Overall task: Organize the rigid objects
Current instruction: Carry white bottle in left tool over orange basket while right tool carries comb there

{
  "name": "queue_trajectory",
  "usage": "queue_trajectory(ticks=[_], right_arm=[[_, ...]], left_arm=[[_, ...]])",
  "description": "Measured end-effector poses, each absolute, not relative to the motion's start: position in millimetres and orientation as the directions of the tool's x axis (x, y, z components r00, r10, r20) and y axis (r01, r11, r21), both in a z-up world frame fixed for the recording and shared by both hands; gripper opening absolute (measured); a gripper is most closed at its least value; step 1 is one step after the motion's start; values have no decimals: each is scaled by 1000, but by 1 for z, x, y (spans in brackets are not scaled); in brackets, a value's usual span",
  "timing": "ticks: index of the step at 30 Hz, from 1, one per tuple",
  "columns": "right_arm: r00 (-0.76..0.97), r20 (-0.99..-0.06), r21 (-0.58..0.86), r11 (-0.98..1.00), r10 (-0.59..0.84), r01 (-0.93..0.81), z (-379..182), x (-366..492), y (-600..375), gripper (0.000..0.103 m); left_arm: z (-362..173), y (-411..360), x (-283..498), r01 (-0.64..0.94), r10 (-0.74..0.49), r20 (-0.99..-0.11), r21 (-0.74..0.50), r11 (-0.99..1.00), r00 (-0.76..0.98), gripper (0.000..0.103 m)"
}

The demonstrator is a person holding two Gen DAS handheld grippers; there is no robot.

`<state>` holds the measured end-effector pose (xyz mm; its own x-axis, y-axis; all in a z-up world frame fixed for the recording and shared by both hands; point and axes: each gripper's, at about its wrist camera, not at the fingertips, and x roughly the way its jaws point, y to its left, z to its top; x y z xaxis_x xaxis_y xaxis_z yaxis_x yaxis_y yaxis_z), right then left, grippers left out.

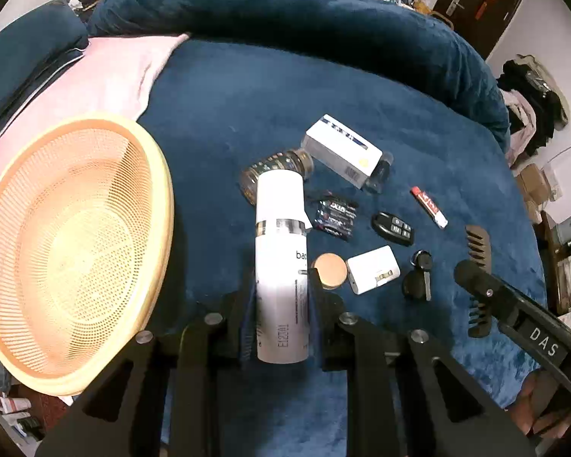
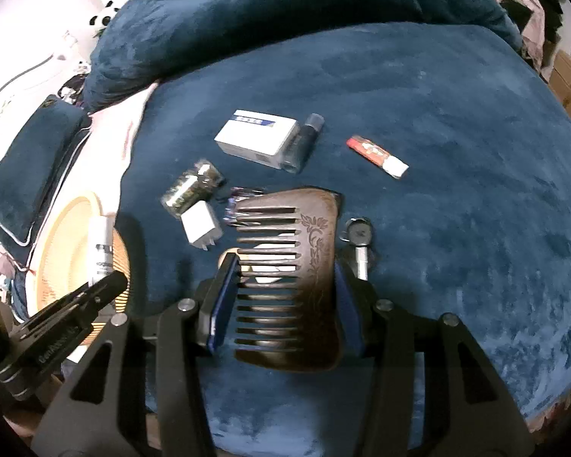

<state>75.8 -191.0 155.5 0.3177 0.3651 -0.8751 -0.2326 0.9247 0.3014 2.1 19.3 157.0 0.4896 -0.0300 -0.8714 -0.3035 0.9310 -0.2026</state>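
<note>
- Where my two grippers hang, a dark blue plush blanket [image 1: 247, 106] covers the whole bed, with a bunched roll of the same fabric along its far side and a pink cloth [image 1: 106, 72] at the left.
- Around the bed I see a dark door [image 1: 479, 3] and heaped clothes at the right edge.
- A round woven basket [image 1: 3, 304], tilted in my left view, lies at the blanket's left edge.
- My left gripper [image 1: 281, 285] is clamped on a white bottle [image 1: 279, 251], lifted clear of the blanket beside the basket.
- My right gripper [image 2: 285, 289] grips a carved wooden comb [image 2: 316, 266] between its blue pads [image 2: 220, 304], teeth pointing left.
- Loose on the blanket: a white box [image 1: 342, 150] touching a dark vial, a clear jar [image 1: 274, 169], a battery pack [image 1: 335, 215], a key fob [image 1: 394, 228], a red-and-white tube [image 1: 429, 206], a white charger [image 1: 373, 268], a round gold lid [image 1: 329, 270] and a key [image 1: 418, 278].
- The comb hides part of that cluster in my right view.
</note>
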Motion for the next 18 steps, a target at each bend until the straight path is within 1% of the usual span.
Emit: queue_trajectory(ticks=[8,18], right_arm=[[306,-860,321,900,407,-296,166,69,-161,49],[286,-844,339,865,453,-371,177,62,-116,50]], left_arm=[[169,43,-13,-355,4,-857,-210,911,516,24],[169,98,-40,-467,59,-853,-224,856,518,24]])
